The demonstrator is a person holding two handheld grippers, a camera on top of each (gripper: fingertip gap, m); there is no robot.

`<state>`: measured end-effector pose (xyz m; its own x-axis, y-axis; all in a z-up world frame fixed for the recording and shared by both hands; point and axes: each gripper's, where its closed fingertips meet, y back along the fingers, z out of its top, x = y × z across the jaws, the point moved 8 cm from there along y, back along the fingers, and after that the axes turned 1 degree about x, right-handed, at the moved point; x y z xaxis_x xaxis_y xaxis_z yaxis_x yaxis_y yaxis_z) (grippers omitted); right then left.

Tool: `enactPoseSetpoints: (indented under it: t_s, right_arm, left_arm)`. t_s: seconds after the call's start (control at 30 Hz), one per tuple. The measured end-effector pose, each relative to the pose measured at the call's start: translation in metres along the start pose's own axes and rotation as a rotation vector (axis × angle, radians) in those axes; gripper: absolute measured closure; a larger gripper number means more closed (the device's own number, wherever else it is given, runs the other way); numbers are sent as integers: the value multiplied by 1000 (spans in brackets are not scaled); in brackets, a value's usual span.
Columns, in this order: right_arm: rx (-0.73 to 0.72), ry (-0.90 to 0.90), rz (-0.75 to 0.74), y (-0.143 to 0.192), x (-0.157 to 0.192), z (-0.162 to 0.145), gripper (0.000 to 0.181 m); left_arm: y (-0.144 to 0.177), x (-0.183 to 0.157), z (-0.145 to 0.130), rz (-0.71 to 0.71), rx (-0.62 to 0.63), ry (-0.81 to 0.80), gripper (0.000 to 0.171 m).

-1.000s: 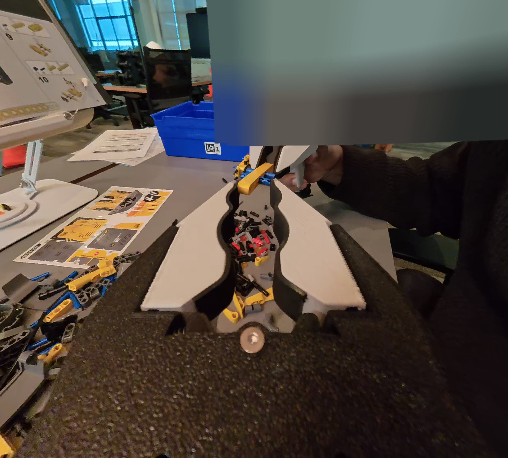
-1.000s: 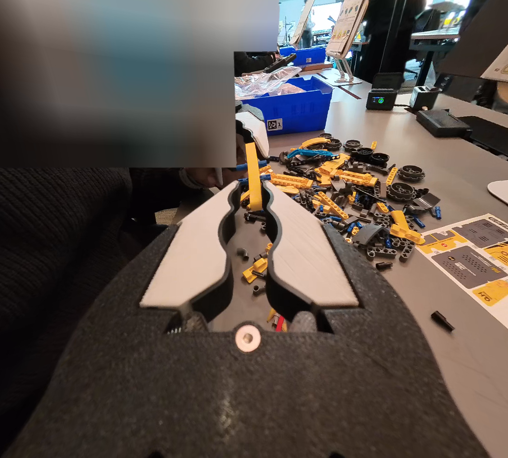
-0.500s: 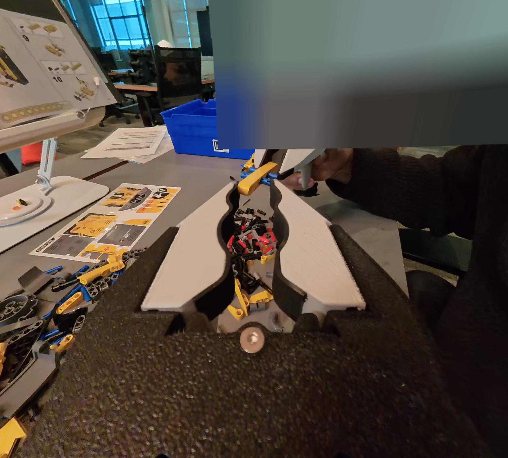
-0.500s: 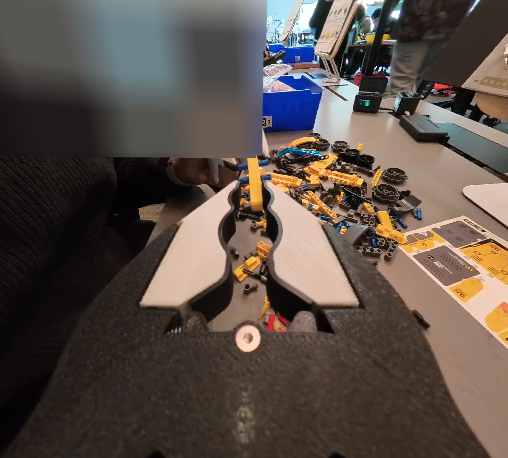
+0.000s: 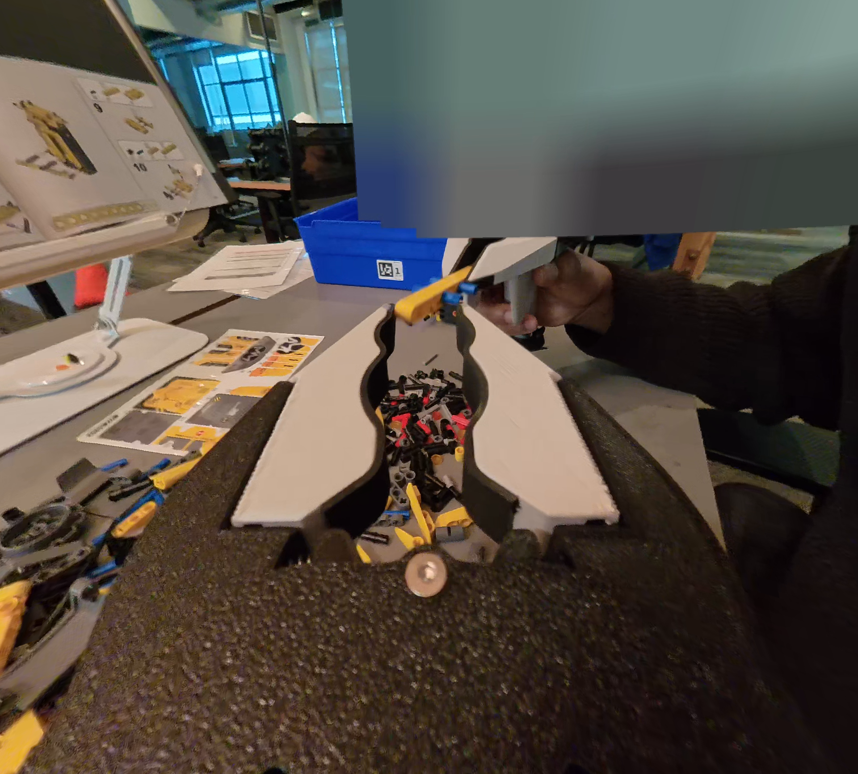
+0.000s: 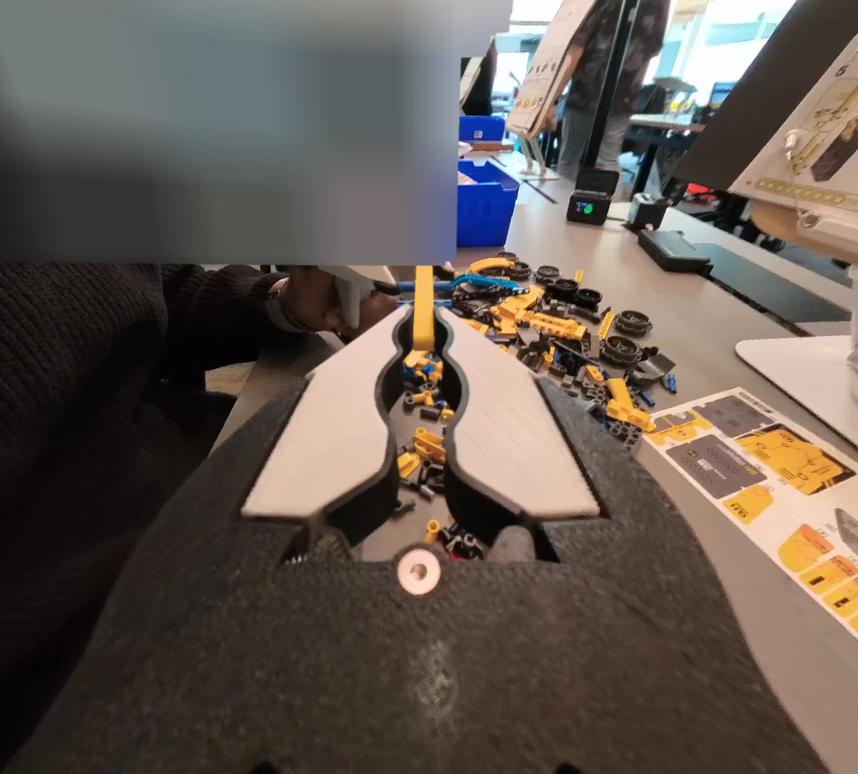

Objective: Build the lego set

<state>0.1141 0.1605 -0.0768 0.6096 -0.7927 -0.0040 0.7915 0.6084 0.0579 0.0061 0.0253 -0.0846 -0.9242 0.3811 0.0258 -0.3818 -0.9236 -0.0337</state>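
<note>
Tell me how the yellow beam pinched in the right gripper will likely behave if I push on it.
The yellow beam looks like rigid plastic, so probably stiff and light. The right gripper pinches one end only, so it may pivot. The blue pins through it could catch the left gripper.

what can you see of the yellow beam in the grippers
The yellow beam is a long, narrow plastic bar with a rounded end, held off the table. The right gripper is shut on one end; the left gripper's tips meet it at the other, the grip unclear. Blue pins cross it, sticking out both sides. Loose parts lie below.
</note>
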Motion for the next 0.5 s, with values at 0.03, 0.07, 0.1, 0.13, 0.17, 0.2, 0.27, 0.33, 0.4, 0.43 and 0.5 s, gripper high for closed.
enactPoseSetpoints:
  t_s: [0.03, 0.07, 0.1, 0.13, 0.17, 0.2, 0.27, 0.33, 0.4, 0.43, 0.5]
  right_arm:
    - [-21, 1, -10, 2, -1, 2, 174]
    - [-43, -2, -17, 5, -2, 4, 174]
    - [-64, -5, -22, 7, -3, 7, 174]
    - [-75, -7, -25, 8, -3, 8, 174]
    - [-72, -5, -27, 9, -3, 8, 174]
    - [-62, 3, -29, 8, -3, 7, 174]
    - [-36, 22, -28, 4, 0, 5, 173]
    - [-21, 41, -33, 1, 1, 3, 174]
    - [-11, 67, -48, 0, 2, 3, 174]
    - [-11, 82, -58, 0, 3, 3, 174]
    - [-15, 112, -77, -1, 4, 3, 174]
  left_arm:
    - [-1, 3, -2, 4, 8, 35, 147]
    - [-2, 6, -4, -6, 26, 79, 147]
    - [-3, 7, -6, -37, 43, 130, 147]
    - [-4, 7, -6, -83, 44, 183, 148]
    - [-4, 7, -6, -116, 32, 231, 149]
    - [-4, 8, -5, -135, 18, 269, 153]
    - [-1, 12, -3, -145, -13, 314, 158]
    - [2, 16, -2, -160, -48, 362, 157]
    - [3, 18, -1, -195, -69, 425, 156]
    - [3, 19, -2, -213, -73, 456, 155]
    - [3, 20, -2, -246, -80, 502, 153]
